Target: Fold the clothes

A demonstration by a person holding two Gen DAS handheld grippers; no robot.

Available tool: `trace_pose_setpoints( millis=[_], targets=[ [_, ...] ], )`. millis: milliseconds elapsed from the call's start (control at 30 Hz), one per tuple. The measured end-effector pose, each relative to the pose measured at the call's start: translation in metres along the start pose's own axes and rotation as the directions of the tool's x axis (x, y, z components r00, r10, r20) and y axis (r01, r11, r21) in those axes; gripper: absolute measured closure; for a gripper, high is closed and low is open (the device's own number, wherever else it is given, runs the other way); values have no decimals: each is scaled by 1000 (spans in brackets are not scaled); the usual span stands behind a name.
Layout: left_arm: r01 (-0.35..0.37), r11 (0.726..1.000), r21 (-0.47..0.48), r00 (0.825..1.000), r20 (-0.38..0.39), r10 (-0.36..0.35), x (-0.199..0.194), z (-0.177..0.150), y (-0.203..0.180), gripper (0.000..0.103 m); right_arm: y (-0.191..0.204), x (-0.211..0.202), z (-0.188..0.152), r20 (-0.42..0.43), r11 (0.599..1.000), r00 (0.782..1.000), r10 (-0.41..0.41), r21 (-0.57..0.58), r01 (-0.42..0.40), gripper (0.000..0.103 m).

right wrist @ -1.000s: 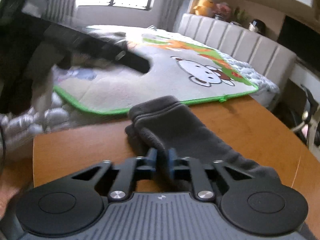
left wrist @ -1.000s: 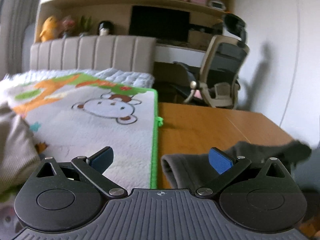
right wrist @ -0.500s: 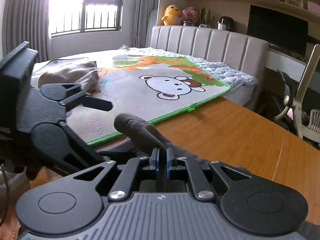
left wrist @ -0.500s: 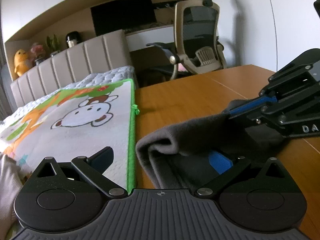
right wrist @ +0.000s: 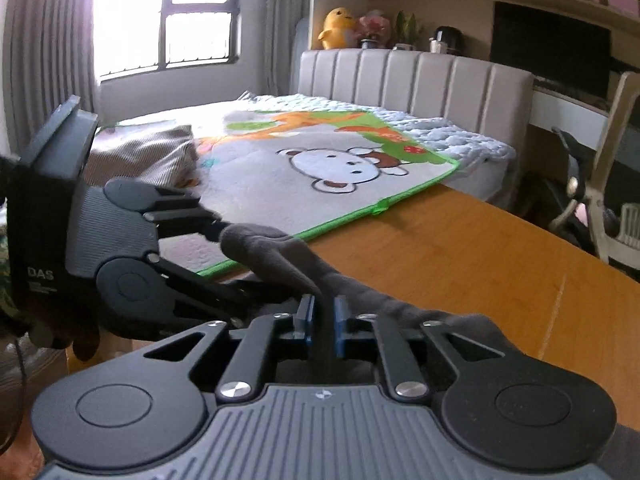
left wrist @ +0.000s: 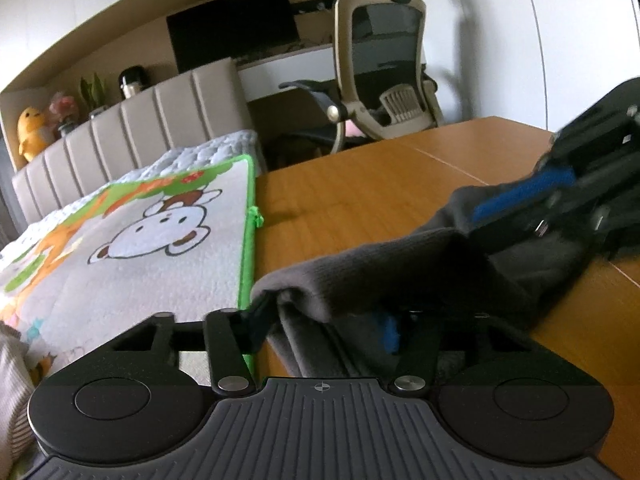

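Gripping the grey garment (left wrist: 400, 280): both tools, on the table (left wrist: 360, 184).

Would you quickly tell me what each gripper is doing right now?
Left gripper: just closed on the grey garment.
Right gripper: jaws just eased slightly, garment between them.

- A home bedroom that doubles as a study.
- A bed (right wrist: 280, 120) with a padded headboard (right wrist: 416, 80) and a cartoon monkey blanket (right wrist: 328, 176).
- A yellow plush toy (right wrist: 338, 28) and plants on the ledge behind.
- An office chair (left wrist: 380, 68) and dark screen (left wrist: 232, 26) near a wooden worktop (left wrist: 360, 200).
- A curtained window (right wrist: 160, 12).
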State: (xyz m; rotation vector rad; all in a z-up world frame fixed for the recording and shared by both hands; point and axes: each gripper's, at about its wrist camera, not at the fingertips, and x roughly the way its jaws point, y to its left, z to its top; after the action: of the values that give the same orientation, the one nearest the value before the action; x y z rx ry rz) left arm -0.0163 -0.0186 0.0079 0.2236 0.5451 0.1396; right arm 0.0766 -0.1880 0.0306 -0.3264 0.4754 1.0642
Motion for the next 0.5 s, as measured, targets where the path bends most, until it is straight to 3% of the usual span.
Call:
trace_pose_setpoints(
  millis=[100,200,267,333,400,500],
  targets=[
    [-3,1000,-9,1000,12,3,-3,0,1,62,-26,-27,-7,31,995,996,-88,51,87,73],
    [-6,1000,-21,1000,20,6,-5,1,2,62,-70,-61,-25,27,958,972,-233,176,225,65],
    [-20,1000,-19,999,25,20,-6,1,0,60,-99,-86,-44,4,907,939,-343,261,330,62],
    [-37,999,-11,998,41,37,-8,1,-1,56,-126,-113,-66,-41,836,893,-448,334,435,62],
    [-59,998,1,996,64,59,-12,0,-3,52,-146,-136,-86,-85,770,859,-504,406,492,60],
    [-94,995,35,991,101,90,-19,0,-7,39,-159,-156,-113,-119,712,838,-532,472,520,54]
  ],
)
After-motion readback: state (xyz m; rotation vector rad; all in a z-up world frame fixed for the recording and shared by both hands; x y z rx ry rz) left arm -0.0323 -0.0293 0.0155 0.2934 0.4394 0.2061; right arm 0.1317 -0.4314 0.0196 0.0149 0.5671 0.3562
